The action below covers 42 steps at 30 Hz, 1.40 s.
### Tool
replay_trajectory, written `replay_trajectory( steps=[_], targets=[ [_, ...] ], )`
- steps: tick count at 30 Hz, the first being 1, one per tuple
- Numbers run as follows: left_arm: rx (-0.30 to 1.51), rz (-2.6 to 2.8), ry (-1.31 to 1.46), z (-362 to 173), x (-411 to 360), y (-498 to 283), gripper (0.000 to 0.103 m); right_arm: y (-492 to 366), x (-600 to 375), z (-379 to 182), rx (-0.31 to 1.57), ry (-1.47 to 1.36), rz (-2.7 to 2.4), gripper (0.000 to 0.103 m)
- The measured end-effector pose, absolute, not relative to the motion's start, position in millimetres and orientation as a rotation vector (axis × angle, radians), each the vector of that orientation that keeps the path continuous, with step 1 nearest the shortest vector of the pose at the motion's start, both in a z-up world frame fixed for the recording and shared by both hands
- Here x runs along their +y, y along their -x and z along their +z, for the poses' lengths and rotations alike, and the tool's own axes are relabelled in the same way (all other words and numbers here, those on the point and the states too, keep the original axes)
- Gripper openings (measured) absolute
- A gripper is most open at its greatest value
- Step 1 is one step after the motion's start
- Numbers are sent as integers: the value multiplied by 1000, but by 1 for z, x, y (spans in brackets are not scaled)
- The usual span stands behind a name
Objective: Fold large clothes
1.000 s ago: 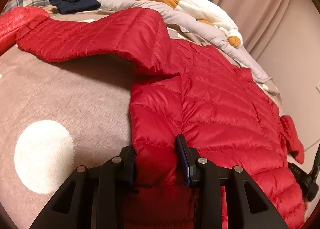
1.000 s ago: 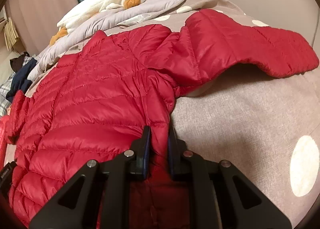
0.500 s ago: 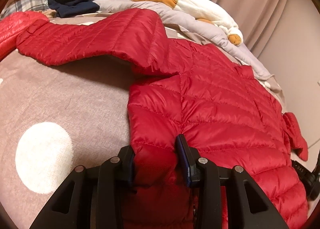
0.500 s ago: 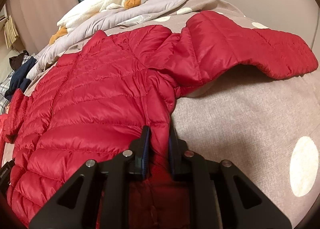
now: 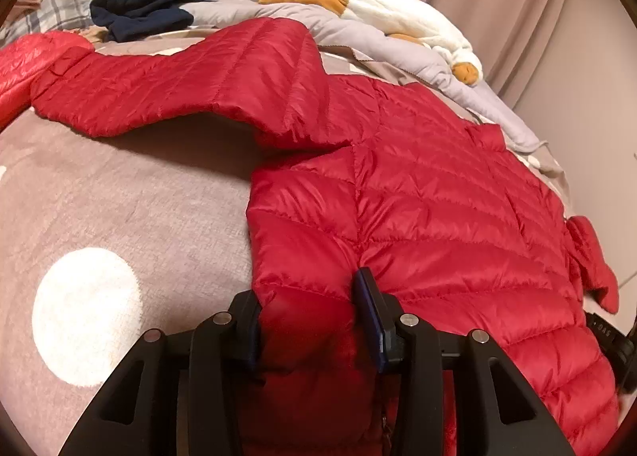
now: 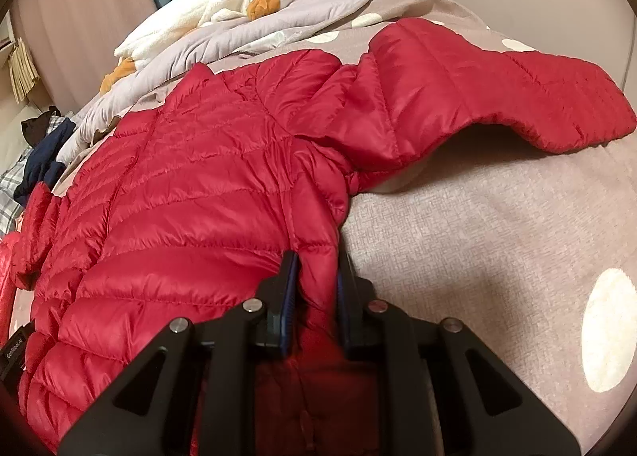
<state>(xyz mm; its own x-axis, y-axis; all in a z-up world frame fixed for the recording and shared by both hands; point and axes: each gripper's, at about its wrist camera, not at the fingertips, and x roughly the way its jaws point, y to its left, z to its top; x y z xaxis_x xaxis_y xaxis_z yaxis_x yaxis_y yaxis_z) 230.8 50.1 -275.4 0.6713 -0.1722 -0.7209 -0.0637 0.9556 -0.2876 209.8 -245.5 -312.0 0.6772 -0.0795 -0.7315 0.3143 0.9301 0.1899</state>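
A red quilted down jacket [image 5: 438, 209] lies spread flat on the bed, one sleeve [image 5: 179, 77] stretched out to the left. In the right wrist view the same jacket [image 6: 191, 197] fills the left half, its other sleeve [image 6: 497, 85] reaching right. My left gripper [image 5: 308, 288] holds the jacket's near hem corner; its jaws are opening, and a thick bunch of red fabric still fills the gap and touches both pads. My right gripper [image 6: 317, 261] is shut tight on the opposite hem corner, with a thin fold pinched between its pads.
The bedspread [image 5: 119, 197] is taupe with large white dots. At the far end lie a white plush duck [image 5: 398, 14], a grey duvet [image 6: 223, 42], a navy garment [image 5: 147, 6] and a plaid cloth [image 5: 51, 6]. Another red garment [image 5: 20, 57] sits at the left edge. Curtains hang behind.
The left jaws have spread slightly around the hem fabric. The jacket and both hands have stayed where they were.
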Motion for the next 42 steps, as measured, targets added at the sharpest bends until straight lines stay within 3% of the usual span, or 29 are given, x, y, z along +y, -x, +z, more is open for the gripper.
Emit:
replay_trajectory(
  steps=[13, 17, 20, 22, 24, 25, 27, 35, 42],
  targets=[
    [838, -71, 286, -275, 45, -232, 49, -209, -247, -312, 796, -327, -219, 18],
    [842, -101, 283, -273, 42, -233, 63, -208, -249, -310, 790, -340, -205, 21],
    [835, -73, 316, -268, 48, -230, 69, -205, -255, -306, 790, -397, -154, 36],
    [815, -39, 371, -261, 57, -226, 76, -202, -257, -300, 795, -412, -134, 66],
    [786, -50, 432, -253, 70, -221, 87, -195, -259, -291, 779, -402, -147, 87],
    [773, -65, 458, -248, 77, -220, 91, -190, -261, -283, 764, -382, -177, 90],
    [746, -77, 494, -239, 95, -220, 102, -185, -269, -273, 741, -363, -188, 91],
    [718, 13, 762, -239, 208, -249, 102, -184, -347, -257, 711, -437, -249, 95],
    [703, 164, 940, -272, 293, -290, 102, -193, -453, -285, 645, -776, -384, 96]
  ],
)
